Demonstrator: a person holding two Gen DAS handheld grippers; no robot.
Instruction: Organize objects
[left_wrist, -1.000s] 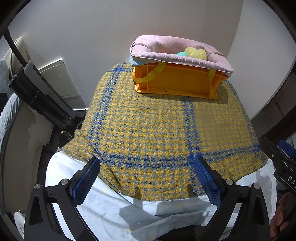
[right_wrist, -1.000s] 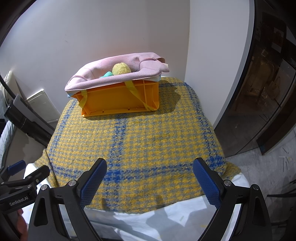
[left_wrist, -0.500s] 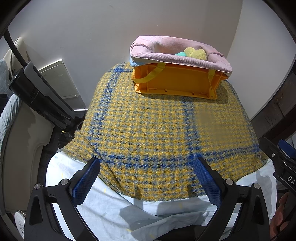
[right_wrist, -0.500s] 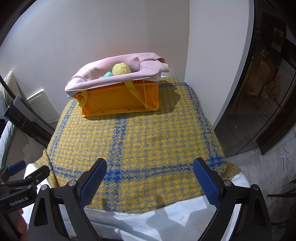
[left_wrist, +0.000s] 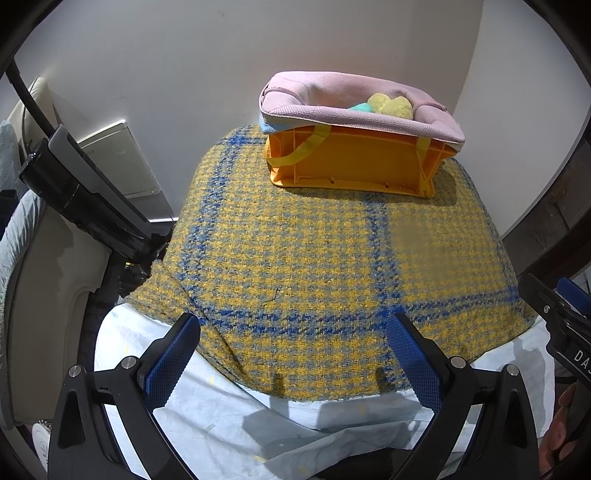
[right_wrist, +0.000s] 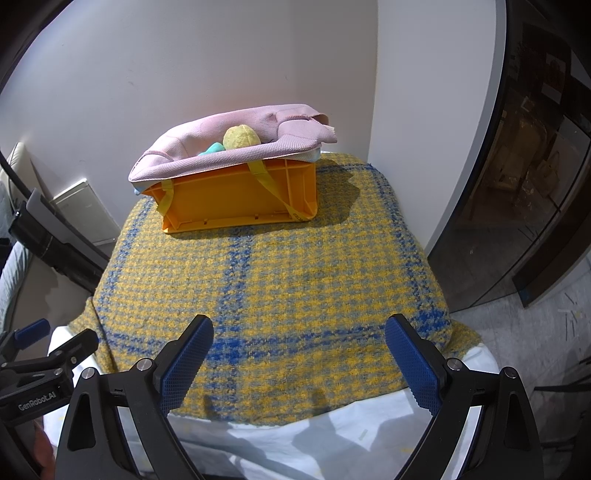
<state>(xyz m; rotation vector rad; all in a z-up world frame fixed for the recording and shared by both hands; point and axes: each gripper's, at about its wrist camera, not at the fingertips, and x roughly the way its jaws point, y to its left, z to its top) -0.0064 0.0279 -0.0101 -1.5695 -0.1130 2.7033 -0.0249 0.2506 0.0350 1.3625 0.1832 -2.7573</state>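
An orange plastic crate (left_wrist: 354, 162) (right_wrist: 240, 199) stands at the far end of a table covered by a yellow and blue checked cloth (left_wrist: 332, 258) (right_wrist: 266, 280). A pink fabric liner (left_wrist: 354, 99) (right_wrist: 236, 140) is draped over its rim, and yellow straps hang down its front. Inside sit a yellow plush (left_wrist: 391, 105) (right_wrist: 240, 137) and a teal item (left_wrist: 360, 108) (right_wrist: 211, 149). My left gripper (left_wrist: 291, 338) and my right gripper (right_wrist: 297, 341) are both open and empty, held at the table's near edge, far from the crate.
A white sheet (left_wrist: 258, 417) (right_wrist: 332, 432) shows under the cloth at the near edge. White walls stand behind and to the right. A black stand (left_wrist: 85, 199) and a cream chair lie to the left. A dark glass door (right_wrist: 535, 184) is at the right.
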